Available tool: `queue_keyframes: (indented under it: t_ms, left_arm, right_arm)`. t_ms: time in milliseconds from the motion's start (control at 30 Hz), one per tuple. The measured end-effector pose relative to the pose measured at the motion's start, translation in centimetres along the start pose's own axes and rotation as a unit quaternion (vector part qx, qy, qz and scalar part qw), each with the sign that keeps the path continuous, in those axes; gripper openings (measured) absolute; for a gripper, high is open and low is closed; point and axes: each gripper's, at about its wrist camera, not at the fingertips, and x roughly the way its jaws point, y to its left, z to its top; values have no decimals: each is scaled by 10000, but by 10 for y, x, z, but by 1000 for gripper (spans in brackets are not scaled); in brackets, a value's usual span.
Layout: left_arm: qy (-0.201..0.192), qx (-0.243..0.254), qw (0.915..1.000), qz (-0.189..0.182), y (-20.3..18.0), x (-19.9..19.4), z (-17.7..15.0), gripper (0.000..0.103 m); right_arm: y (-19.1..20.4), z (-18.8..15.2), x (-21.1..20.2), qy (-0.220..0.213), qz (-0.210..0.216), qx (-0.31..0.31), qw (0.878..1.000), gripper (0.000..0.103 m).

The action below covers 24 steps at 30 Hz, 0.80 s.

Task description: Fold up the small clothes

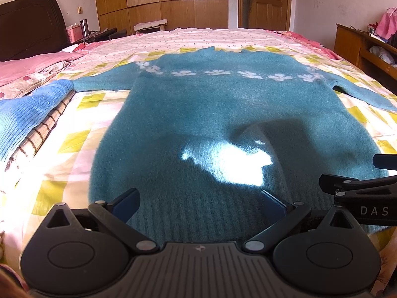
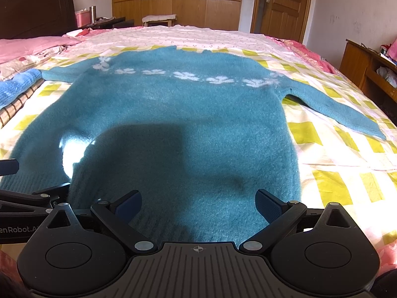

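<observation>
Lying flat under both claws — teal sweater (image 1: 198,124); left claw (image 1: 198,203), right claw (image 2: 198,206) wide.

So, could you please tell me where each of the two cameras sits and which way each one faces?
Left wrist: on the left gripper, low at the hem of the teal sweater, looking up its length toward the wardrobe; own open fingers show, with the right gripper at the right edge.
Right wrist: on the right gripper, facing the same way; own open fingers show, with the left gripper at the left edge.
Shared: sweater, bed, folded blue knit, wardrobe, door.
</observation>
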Motion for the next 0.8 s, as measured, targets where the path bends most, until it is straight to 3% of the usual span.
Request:
queue_keyframes:
  t_ms: [800]
  left_arm:
    - [-249,319,9991,112,-6,-10,11,103]
  right_arm:
    - [-4,4,-8,-164,21,45,9999,99]
